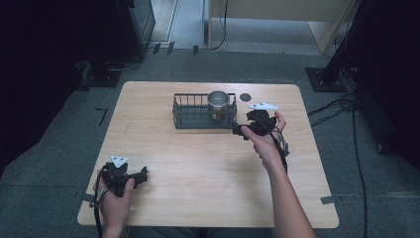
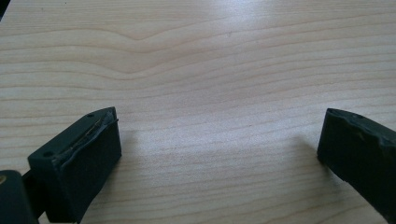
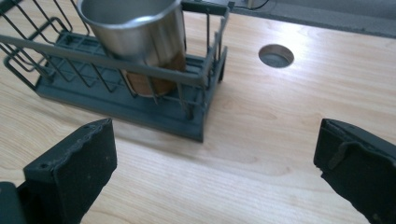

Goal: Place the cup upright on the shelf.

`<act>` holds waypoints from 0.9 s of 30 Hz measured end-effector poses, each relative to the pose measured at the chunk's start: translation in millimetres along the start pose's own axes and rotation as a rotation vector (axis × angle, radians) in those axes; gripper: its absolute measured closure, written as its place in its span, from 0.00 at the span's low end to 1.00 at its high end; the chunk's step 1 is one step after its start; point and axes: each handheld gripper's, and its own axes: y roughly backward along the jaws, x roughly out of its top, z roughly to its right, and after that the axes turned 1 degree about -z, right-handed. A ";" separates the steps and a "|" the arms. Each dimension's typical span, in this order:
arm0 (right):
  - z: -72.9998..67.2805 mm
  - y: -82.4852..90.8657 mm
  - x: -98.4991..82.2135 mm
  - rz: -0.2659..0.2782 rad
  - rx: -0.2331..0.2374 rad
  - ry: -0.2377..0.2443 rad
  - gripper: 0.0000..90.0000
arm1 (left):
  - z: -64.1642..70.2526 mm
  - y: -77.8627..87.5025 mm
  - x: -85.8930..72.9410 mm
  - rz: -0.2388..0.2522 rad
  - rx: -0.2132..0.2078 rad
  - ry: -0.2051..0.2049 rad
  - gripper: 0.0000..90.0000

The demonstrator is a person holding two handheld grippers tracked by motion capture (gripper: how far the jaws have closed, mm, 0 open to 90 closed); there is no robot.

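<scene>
Metal cup point(image 1: 217, 103) is seated upright in the right end of the wire basket point(image 1: 190, 117) at the far centre of the table point(image 1: 198, 163). Right gripper point(image 1: 241, 130) is held just right of the basket, jaws wide apart, nothing gripped. Left gripper point(image 1: 143, 175) is positioned at the near left, jaws wide apart, nothing gripped.

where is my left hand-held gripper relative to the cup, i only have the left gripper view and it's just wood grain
Observer: The left hand-held gripper is near the table's near left corner; the metal cup stands far off in the wire basket.
Operator: which end of the basket
Observer: Its right end, against the wires.
Operator: where's the other hand
Observer: The right hand-held gripper sits just outside that end, jaws open toward the basket.
Operator: anything near it
Observer: A round hole in the tabletop beyond the basket.
</scene>
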 end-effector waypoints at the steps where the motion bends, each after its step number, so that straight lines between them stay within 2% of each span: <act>1: 1.9 0.5 -2.6 0.001 -0.002 -0.003 0.00 | 0.0 0.0 0.0 0.000 0.000 0.000 0.00; 5: 8.6 3.6 -12.8 0.001 -0.007 -0.030 0.00 | 0.0 0.0 0.0 0.000 0.000 0.000 0.00; 20: 19.9 13.5 -39.2 0.002 -0.026 -0.049 0.00 | 0.0 0.0 0.0 0.001 0.000 0.000 0.00; 27: 30.2 19.0 -57.9 -0.006 -0.036 -0.067 0.00 | -0.1 0.1 0.0 -0.001 0.000 -0.002 0.00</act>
